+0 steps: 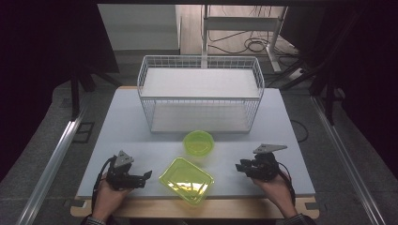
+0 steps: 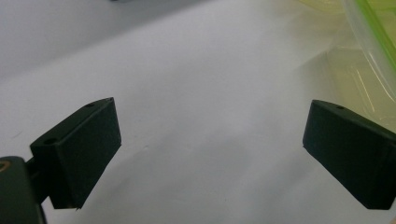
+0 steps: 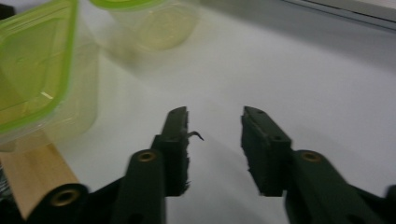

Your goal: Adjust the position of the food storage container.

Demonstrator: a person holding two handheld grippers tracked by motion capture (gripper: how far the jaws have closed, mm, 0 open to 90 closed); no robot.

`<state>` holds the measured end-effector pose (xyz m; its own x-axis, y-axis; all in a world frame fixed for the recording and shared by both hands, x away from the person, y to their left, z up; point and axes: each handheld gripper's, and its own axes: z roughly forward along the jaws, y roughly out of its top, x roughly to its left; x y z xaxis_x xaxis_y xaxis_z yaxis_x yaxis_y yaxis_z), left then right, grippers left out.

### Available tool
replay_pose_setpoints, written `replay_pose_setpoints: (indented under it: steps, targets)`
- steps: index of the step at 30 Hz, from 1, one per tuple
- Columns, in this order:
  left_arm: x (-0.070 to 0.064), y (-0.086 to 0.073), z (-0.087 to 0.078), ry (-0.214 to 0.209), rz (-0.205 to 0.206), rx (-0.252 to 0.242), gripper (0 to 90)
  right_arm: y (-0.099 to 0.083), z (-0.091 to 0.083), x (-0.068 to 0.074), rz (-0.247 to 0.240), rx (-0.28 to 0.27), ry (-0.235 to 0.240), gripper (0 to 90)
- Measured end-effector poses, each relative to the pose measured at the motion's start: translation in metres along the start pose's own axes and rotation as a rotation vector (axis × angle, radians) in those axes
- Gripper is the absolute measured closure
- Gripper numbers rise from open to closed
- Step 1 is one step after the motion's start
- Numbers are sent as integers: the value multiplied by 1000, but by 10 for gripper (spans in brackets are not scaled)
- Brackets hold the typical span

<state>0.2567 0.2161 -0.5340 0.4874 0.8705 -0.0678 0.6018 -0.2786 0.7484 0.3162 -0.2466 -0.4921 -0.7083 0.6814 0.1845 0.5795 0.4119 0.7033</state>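
Near the table's front edge lies a rectangular, yellow-green see-through container (image 1: 186, 180) with a lid. A round container (image 1: 199, 143) of the same colour sits just behind it. My left gripper (image 1: 145, 177) rests on the table left of the rectangular container and points at it. Its jaws stand wide open (image 2: 212, 123) over bare table, with the container's edge (image 2: 369, 56) at the upper right. My right gripper (image 1: 241, 167) sits right of both containers, pointing left. It is open (image 3: 215, 116) with nothing between the jaws. Ahead of it are the rectangular container (image 3: 32, 65) and the round one (image 3: 149, 23).
A white wire basket rack (image 1: 201, 96) with two levels stands at the back of the white table (image 1: 281, 131). The table's wooden front rim (image 3: 32, 179) lies close to my right gripper. Dark floor and metal rails flank the table.
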Motion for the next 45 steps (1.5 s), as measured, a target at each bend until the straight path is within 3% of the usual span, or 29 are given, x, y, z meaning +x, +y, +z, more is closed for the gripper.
replay_pose_setpoints:
  steps: [9, 24, 37, 45]
  targets:
    - [-4, 0, 3, 35, 48, -4, 18, 21, 5, 11, -61, -17, 48, 892]
    - [-4, 0, 3, 38, 43, -9, 14, 75, 38, 41, -187, -8, 78, 894]
    - [-4, 0, 4, 47, 51, 2, 14, 113, 78, 56, -190, -26, 158, 893]
    - [-5, 0, 5, 50, 55, 5, 14, 131, 116, 73, -238, 12, 192, 892]
